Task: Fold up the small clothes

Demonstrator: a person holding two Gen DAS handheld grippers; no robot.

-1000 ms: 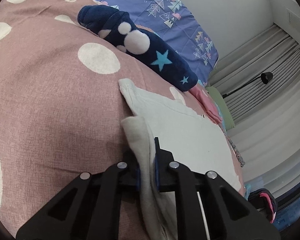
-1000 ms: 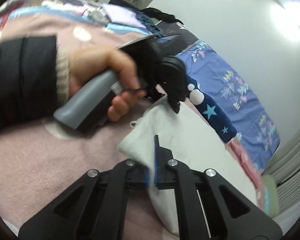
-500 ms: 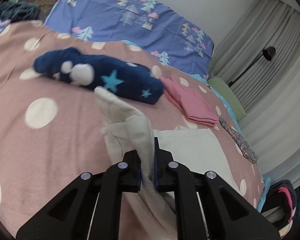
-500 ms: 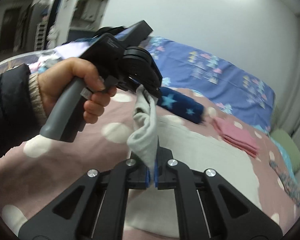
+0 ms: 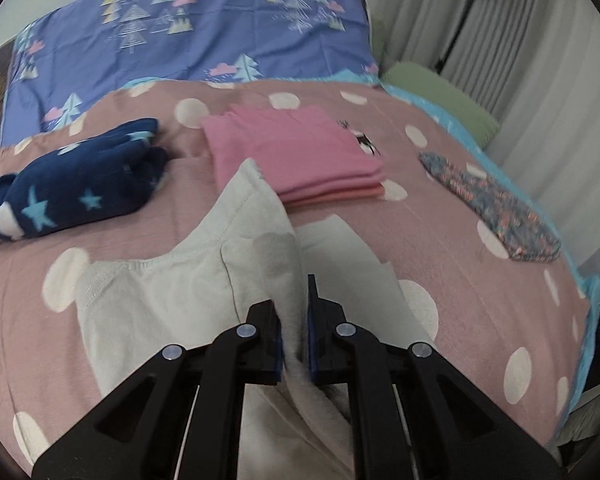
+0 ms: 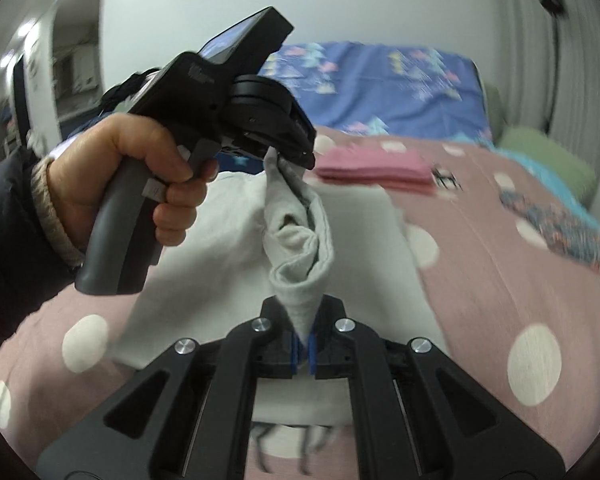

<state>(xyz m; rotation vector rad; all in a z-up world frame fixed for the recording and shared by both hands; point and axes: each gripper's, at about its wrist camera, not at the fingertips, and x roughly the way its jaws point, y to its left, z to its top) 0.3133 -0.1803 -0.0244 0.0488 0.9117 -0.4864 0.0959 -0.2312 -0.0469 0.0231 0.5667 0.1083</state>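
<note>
I work over a bed (image 5: 140, 208) with a pink cover with white dots. At its far side there is already finished work: a folded pink garment (image 5: 296, 152) lies flat in a neat stack, and left of it a dark blue fleece piece with stars (image 5: 68, 188) is bundled up. A small floral cloth (image 5: 492, 204) lies far to the right, apart from them; I cannot tell if it is folded.

The piece in hand is a pale grey-white garment (image 5: 172, 292). Most of it lies spread on the bed near me, but one edge is lifted and hangs between my two tools, so I judge that this fold is only half made.

The left hand-held gripper (image 5: 294, 344) is nearly closed and pinches a thick bunch of this fabric. The right hand-held gripper (image 6: 303, 350) is closed tight on a thinner part of the same edge (image 6: 300, 264). What remains, I think, is to lay the edge down and complete the folds.
</note>
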